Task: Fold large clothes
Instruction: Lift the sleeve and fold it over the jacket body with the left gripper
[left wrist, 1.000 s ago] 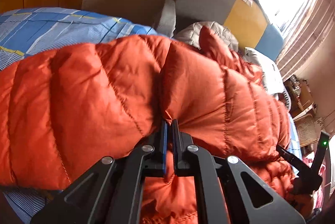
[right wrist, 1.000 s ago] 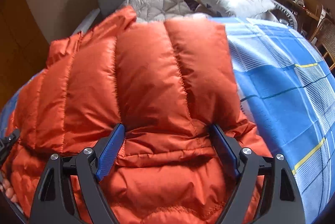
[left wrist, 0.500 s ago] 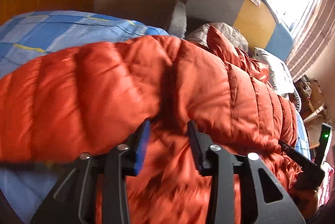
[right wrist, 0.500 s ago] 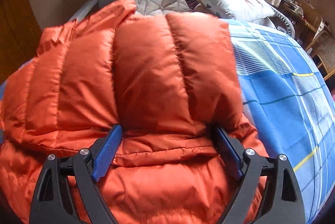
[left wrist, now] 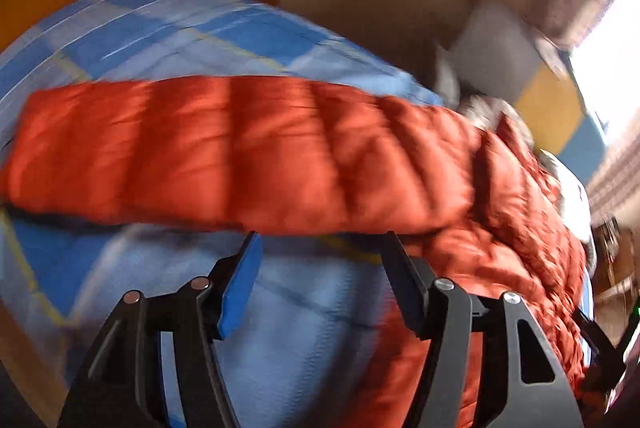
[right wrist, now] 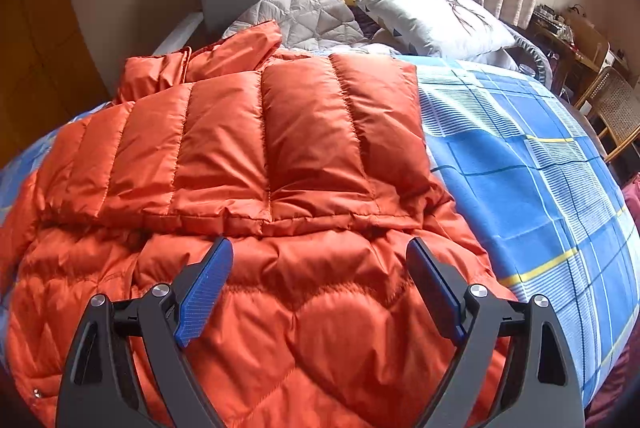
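On the bed (right wrist: 540,188), left of the pillow (right wrist: 432,20): orange jacket (right wrist: 260,156), sleeve laid across the body to narrow it. Both my left tongs (left wrist: 320,248) and right tongs (right wrist: 320,256) gape wide, empty, beside the jacket.

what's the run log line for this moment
left gripper: open, empty | right gripper: open, empty | orange jacket: sleeve folded across, on bed

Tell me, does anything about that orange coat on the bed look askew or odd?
Nothing looks damaged. The orange quilted puffer coat lies on the blue checked bedsheet, its sleeve folded across the body; the collar end bunches unevenly toward the grey quilted blanket.
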`<state>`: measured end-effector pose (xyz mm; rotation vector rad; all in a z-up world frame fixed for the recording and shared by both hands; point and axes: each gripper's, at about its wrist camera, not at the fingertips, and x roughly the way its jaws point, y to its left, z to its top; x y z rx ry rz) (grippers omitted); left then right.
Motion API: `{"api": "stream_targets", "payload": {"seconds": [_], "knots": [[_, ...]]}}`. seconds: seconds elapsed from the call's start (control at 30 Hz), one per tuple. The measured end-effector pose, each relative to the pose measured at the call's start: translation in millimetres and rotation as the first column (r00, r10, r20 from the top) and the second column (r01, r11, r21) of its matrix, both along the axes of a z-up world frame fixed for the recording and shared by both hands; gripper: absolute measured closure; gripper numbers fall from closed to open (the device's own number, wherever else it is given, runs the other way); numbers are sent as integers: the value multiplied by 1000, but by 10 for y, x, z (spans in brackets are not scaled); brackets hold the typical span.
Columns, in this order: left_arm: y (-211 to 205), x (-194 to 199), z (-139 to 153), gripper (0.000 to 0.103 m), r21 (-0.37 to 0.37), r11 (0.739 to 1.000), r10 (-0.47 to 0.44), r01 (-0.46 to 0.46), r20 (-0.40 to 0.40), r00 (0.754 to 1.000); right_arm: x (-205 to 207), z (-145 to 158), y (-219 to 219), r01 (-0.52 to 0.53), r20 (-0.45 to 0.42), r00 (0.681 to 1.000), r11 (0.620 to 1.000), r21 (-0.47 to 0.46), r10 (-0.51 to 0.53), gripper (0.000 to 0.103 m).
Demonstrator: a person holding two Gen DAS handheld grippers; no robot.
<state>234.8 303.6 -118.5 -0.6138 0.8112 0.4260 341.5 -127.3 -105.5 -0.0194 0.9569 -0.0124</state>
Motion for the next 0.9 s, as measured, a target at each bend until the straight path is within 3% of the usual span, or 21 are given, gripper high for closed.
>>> {"api": "stream_targets", "payload": {"seconds": [0.27, 0.5, 0.53, 0.6, 0.67, 0.73, 0.9], "knots": [[695, -556, -196, 39, -32, 973, 227, -229, -55, 972, -26, -35, -110, 55, 0, 999, 999, 2, -55, 15], [1158, -720, -332, 38, -64, 933, 352, -355, -55, 934, -63, -58, 31, -9, 10, 1000, 998, -60, 10, 15], [1191, -693, -344, 41, -63, 932, 354, -357, -52, 934, -68, -70, 45, -15, 7, 1000, 997, -70, 16, 15], [1232, -612, -348, 54, -43, 934, 352, -355, -58, 934, -66, -108, 49, -15, -1, 1000, 996, -86, 15, 15], [1290, -562, -361, 84, -41, 937, 344, -346, -48, 938, -57, -134, 22, -4, -8, 1000, 997, -79, 4, 15], [1309, -499, -321, 94, -25, 946, 323, -323, -27, 946, -55, -153, 15, -4, -10, 1000, 996, -85, 3, 15], [1187, -292, -69, 97, 16, 968, 249, -250, 43, 968, -36, -220, 42, -10, -24, 1000, 994, -108, 8, 15]]}}
